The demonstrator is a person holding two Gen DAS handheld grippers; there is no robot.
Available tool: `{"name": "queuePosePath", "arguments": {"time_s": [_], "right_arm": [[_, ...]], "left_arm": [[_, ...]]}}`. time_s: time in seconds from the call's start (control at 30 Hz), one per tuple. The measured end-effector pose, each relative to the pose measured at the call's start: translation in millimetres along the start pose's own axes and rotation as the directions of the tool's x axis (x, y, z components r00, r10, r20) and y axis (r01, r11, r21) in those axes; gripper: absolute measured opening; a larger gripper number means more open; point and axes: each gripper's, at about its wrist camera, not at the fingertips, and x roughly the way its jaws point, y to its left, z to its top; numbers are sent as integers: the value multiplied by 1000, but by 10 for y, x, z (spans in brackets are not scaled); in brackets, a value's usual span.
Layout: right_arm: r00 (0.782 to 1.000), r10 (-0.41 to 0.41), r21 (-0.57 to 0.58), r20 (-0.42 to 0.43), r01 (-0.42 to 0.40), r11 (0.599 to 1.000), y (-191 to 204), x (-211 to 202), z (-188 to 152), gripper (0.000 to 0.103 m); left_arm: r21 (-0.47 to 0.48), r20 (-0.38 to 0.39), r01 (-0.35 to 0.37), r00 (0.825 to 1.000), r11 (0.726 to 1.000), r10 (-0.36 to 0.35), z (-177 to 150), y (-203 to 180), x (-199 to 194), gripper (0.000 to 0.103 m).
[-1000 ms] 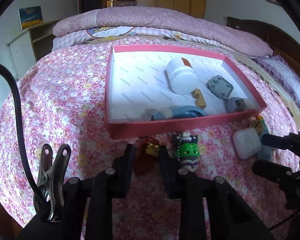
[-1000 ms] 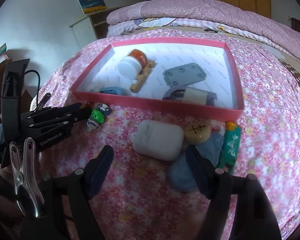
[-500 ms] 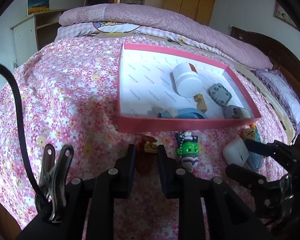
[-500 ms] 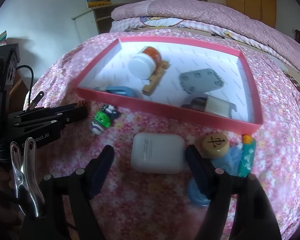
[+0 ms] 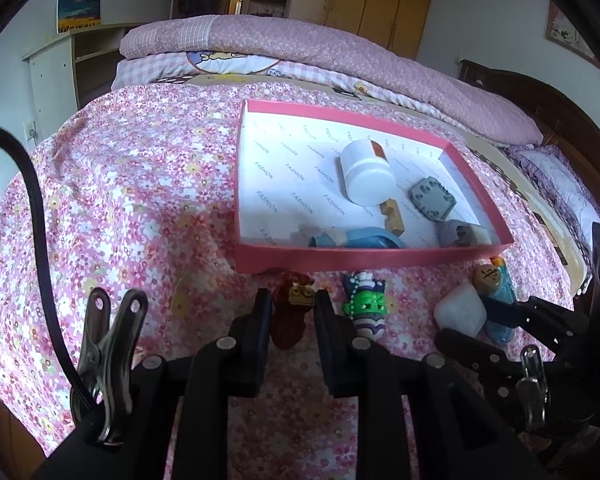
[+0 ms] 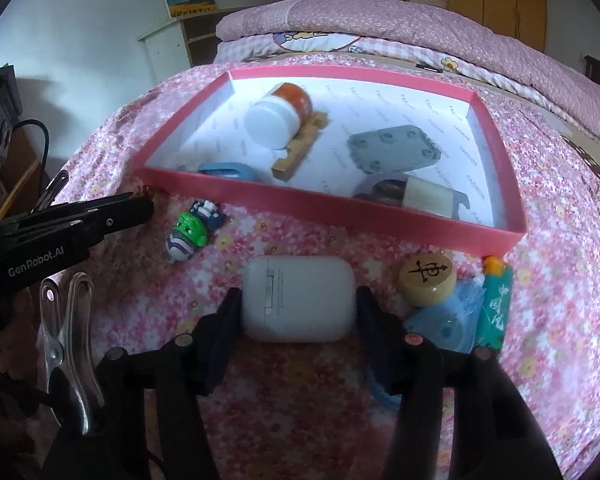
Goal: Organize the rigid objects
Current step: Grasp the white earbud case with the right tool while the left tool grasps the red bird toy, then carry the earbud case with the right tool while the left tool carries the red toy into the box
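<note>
In the left wrist view my left gripper [image 5: 293, 308] is shut on a small red-brown toy figure [image 5: 290, 324] that lies on the flowered bedspread just before the pink box [image 5: 360, 258]. A green toy figure [image 5: 364, 308] lies right beside it. In the right wrist view my right gripper [image 6: 298, 316] has its jaws closing on a white earbud case [image 6: 298, 300]. Both pads touch the case's sides, and the case rests on the bedspread. The box holds a white bottle [image 6: 278, 118], a wooden block [image 6: 300, 152], a grey plate [image 6: 394, 150] and a blue piece [image 6: 224, 170].
Right of the case lie a round wooden chess piece [image 6: 427, 282], a blue disc [image 6: 440, 328] and a green lighter [image 6: 496, 312]. Folded pink quilts [image 5: 320, 44] lie behind the box. The left gripper's tip [image 6: 140, 208] reaches in beside the box's near corner.
My right gripper has come forward over the white case and its jaws have narrowed from wide apart to touching the case's sides. The left gripper stays on the red figure.
</note>
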Motion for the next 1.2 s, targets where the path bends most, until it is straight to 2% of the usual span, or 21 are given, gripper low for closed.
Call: {"name": "queuePosePath", "arguments": {"time_s": [0.23, 0.5, 1.2], "right_arm": [[999, 44, 18, 7, -44, 999, 18, -57, -46, 57], [998, 53, 39, 25, -54, 998, -12, -204, -132, 57], [992, 85, 43, 97, -90, 995, -81, -454, -25, 57]], "left_arm": [[-3, 7, 2, 1000, 1000, -2, 27, -16, -44, 22], [-8, 16, 4, 1000, 1000, -4, 53, -38, -103, 22], [9, 31, 15, 999, 1000, -16, 152, -154, -169, 22]]}}
